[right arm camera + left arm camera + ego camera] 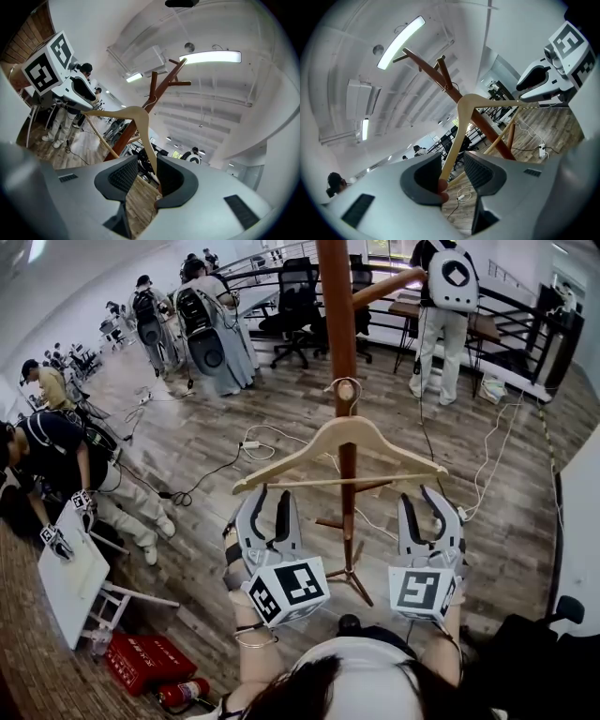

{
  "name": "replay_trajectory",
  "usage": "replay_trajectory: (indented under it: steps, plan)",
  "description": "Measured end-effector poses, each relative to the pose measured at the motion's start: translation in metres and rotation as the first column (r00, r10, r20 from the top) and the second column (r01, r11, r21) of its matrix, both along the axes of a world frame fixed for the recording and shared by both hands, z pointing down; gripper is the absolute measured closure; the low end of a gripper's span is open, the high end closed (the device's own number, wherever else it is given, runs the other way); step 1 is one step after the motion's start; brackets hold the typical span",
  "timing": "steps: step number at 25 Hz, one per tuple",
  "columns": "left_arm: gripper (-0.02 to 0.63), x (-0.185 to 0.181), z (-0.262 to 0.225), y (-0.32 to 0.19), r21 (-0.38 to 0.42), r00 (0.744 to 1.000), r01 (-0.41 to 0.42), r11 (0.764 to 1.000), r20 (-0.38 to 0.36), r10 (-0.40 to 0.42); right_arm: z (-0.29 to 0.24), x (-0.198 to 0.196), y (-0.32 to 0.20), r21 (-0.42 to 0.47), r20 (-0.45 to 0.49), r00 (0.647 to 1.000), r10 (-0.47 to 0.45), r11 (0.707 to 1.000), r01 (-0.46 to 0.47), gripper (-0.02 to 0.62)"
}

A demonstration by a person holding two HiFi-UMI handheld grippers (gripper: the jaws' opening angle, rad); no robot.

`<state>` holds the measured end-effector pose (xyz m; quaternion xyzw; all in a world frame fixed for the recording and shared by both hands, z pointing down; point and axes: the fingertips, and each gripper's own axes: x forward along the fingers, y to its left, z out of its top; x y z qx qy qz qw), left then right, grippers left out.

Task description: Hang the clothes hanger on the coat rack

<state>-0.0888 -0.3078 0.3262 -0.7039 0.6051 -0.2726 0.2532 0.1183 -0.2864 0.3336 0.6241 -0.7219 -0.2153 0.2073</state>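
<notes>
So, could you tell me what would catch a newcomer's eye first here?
The wooden hanger at the centre, spread across the brown coat rack pole, its hook at a peg. Below it, the left gripper and right gripper stand open, one hanger end between each one's jaws.

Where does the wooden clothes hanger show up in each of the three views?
Head view: the hanger is at centre, in front of the coat rack pole.
Left gripper view: the hanger is at centre, one arm running down between the jaws.
Right gripper view: the hanger is just left of centre, one arm running down between the jaws.
Shared landmark: the brown coat rack pole behind it.
</notes>
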Motion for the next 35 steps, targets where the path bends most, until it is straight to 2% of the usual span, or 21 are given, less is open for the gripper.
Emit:
replay_trajectory:
  steps: [15,29,35]
  plan:
    - [0.453,-0.002,-0.003,0.052,-0.019,0.996,-0.052,0.998,-0.072,0.051,-0.006,-0.008,0.05,0.02,0.051,0.999,-0.007,1.0,0.006,0.474]
    - [0.522,-0.011,-0.005,0.112,-0.006,0.989,-0.058,0.998,-0.135,0.056,-0.005,-0.017,0.106,0.004,0.102,0.995,-0.02,1.0,0.019,0.503]
    - [0.542,-0.021,-0.004,0.14,-0.007,0.984,-0.061,0.998,-0.168,0.059,-0.007,-0.025,0.132,0.018,0.157,0.987,-0.033,0.999,0.031,0.515]
